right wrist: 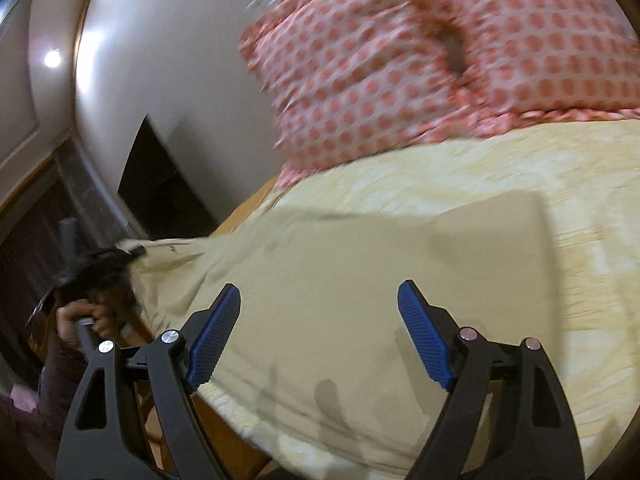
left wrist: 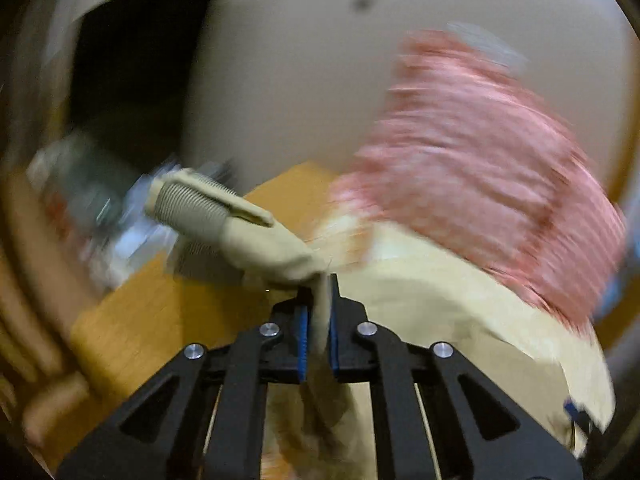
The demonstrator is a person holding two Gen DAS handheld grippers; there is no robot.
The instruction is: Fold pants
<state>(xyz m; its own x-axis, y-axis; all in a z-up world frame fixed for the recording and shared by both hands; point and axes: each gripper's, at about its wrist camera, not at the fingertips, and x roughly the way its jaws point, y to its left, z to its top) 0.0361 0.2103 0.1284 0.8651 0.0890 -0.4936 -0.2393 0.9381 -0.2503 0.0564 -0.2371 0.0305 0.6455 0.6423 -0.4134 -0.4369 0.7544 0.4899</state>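
Note:
The beige pants (right wrist: 360, 264) lie spread on a pale yellow bedcover (right wrist: 560, 168), one end drawn off the bed's left side. My left gripper (left wrist: 318, 320) is shut on that end of the pants (left wrist: 256, 236), with the ribbed cuff sticking up past the fingers; it also shows in the right wrist view (right wrist: 116, 258), gripping the cloth at the far left. My right gripper (right wrist: 320, 332) is open and empty, hovering above the middle of the pants. The left wrist view is blurred.
A pink dotted pillow (right wrist: 440, 60) lies at the head of the bed. The wooden bed frame (left wrist: 160, 312) runs along the left. A white wall (right wrist: 180, 60) and a dark opening (right wrist: 160, 184) stand behind.

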